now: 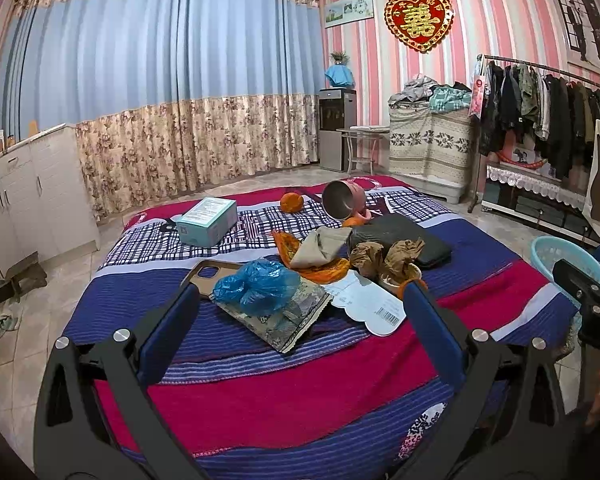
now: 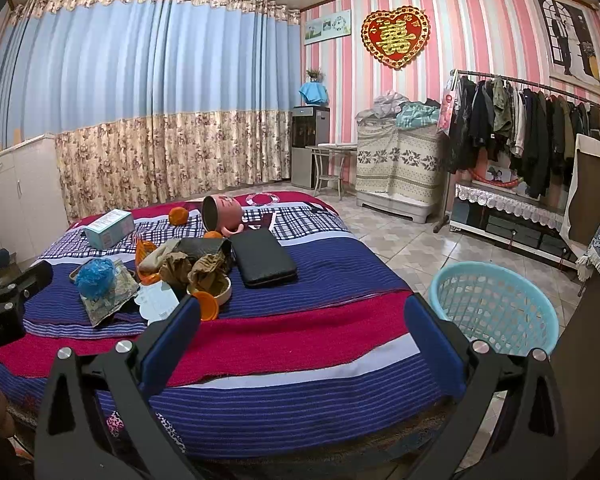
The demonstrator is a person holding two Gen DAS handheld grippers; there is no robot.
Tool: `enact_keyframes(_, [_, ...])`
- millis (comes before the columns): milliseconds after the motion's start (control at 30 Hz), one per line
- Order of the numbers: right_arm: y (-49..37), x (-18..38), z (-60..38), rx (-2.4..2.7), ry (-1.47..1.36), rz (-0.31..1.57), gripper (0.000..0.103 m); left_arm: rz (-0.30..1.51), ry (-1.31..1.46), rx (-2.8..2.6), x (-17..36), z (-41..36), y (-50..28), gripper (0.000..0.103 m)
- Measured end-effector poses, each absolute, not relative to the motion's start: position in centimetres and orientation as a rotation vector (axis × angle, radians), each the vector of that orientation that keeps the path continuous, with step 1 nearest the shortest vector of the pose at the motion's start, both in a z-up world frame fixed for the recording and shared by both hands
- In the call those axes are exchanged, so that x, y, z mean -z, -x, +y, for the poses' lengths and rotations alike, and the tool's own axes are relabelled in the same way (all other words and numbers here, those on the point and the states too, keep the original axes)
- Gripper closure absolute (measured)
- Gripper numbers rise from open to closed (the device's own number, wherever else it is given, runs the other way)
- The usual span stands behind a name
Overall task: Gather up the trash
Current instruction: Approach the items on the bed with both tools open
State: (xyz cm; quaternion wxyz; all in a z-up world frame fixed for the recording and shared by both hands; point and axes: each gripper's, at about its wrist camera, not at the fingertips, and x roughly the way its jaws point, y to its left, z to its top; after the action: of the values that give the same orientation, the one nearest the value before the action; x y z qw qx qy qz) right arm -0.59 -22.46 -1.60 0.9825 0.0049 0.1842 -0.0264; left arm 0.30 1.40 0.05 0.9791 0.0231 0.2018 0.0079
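Taking up most of both views, a bed (image 1: pixel 260 400) with a striped blue-and-crimson blanket is sitting in the middle of the room, and all the clutter is lying on top of it. A light blue plastic basket (image 2: pixel 496 304) is standing on the tiled floor just beside the bed's right edge, well apart from the pile.

On the blanket, a black flat case (image 2: pixel 262 258) is lying next to a tipped-over pink mug (image 1: pixel 346 200), and a teal box (image 1: pixel 208 222) is sitting off to the left by itself.

The trash is bunching up mid-bed: a crumpled blue plastic bag (image 1: pixel 256 286) is resting on a patterned cloth square, brown crumpled paper (image 1: pixel 384 256) is spilling over a small white dish, and an orange wrapper (image 1: pixel 324 270) is lying between them with a barcoded white paper slip (image 1: pixel 374 306) in front.

The left gripper (image 1: pixel 300 300) is hovering with fingers spread wide, framing the bag and slip, touching nothing. The right gripper (image 2: pixel 302 312) is hanging spread apart too, over bare blanket, holding nothing.
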Motion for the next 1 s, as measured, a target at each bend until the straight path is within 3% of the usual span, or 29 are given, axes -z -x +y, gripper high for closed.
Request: enact_keyframes(1000, [0.3, 1.7, -23.0, 0.054, -0.017, 0.373, 0.004, 0.405, -0.034, -0.019, 0.1, 2.5, -0.4, 0.005])
